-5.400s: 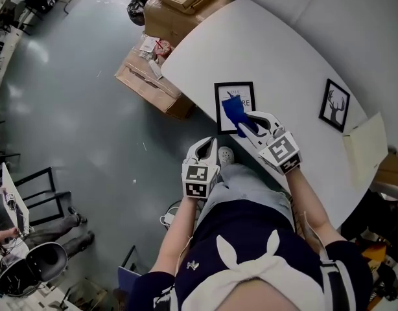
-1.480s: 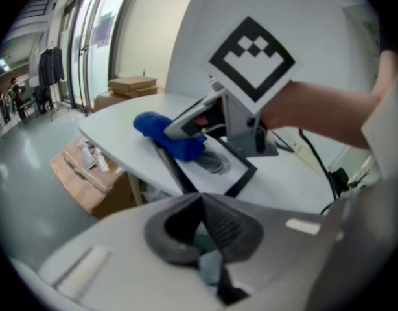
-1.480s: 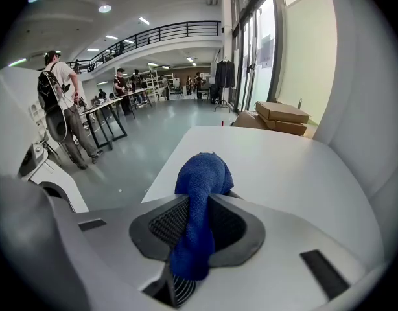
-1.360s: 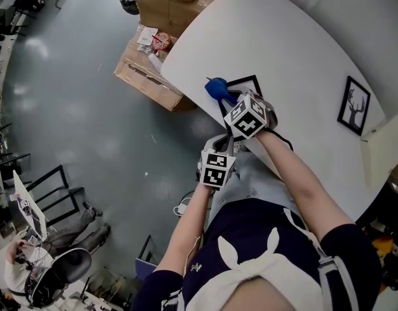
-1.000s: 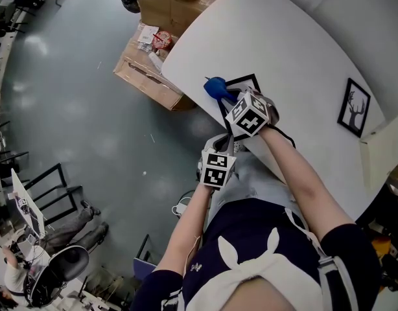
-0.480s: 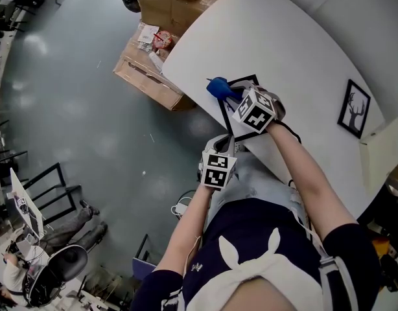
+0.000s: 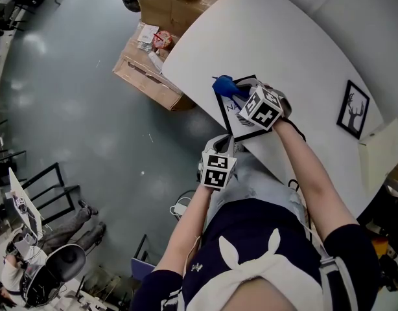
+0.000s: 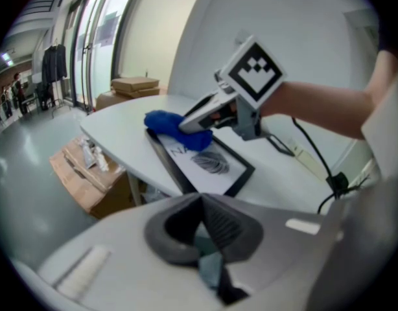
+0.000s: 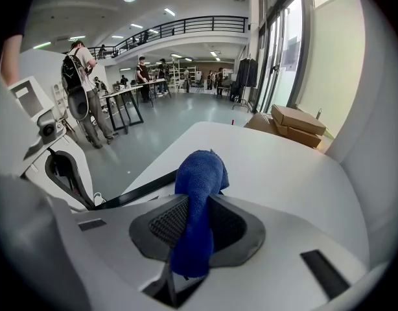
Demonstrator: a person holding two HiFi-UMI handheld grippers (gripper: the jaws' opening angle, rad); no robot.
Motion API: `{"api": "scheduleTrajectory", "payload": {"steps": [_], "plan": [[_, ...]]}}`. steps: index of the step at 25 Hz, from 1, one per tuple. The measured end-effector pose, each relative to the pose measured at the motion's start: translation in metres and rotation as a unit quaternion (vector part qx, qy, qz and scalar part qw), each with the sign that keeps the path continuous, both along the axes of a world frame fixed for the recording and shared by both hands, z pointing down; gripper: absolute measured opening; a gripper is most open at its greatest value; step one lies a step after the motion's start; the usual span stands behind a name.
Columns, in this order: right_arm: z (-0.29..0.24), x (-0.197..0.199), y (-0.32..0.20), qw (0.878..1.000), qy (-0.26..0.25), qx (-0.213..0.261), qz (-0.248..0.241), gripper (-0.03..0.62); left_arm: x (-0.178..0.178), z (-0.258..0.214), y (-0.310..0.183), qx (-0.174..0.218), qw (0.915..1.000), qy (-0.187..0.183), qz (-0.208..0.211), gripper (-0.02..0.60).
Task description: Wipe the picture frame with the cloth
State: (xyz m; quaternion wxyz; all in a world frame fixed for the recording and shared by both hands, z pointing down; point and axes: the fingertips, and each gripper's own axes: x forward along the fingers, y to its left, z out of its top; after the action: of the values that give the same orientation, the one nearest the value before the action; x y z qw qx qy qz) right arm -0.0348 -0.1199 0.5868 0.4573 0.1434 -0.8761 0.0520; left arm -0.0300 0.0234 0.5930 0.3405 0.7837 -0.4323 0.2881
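Observation:
A black picture frame (image 7: 240,118) with a white print lies on the white table (image 7: 283,44) near its left edge. My right gripper (image 7: 236,92) is shut on a blue cloth (image 7: 225,85), which rests on the frame's far corner. In the right gripper view the cloth (image 9: 198,193) hangs out between the jaws over the frame's dark edge (image 9: 150,185). The left gripper view shows the frame (image 8: 209,166), the cloth (image 8: 168,122) and the right gripper (image 8: 200,118) from the side. My left gripper (image 7: 219,144) is shut and empty, held off the table's near edge.
A second framed picture (image 7: 352,105) with a tree lies further right, beside a beige folder (image 7: 378,149). Cardboard boxes (image 7: 146,75) stand on the floor left of the table. A cable (image 8: 310,157) trails from the right gripper. People stand at desks (image 9: 82,76) far off.
My right gripper has slid the cloth a little to the right along the frame's far corner. The left gripper has stayed where it was.

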Motion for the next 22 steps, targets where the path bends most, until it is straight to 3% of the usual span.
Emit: {"api": "scheduleTrajectory", "payload": {"steps": [22], "plan": [[0.001,0.008,0.01,0.999,-0.025,-0.012,0.02,0.083,0.0,0.0,0.0,0.002,1.0,-0.004,-0.008,0.002]]}}
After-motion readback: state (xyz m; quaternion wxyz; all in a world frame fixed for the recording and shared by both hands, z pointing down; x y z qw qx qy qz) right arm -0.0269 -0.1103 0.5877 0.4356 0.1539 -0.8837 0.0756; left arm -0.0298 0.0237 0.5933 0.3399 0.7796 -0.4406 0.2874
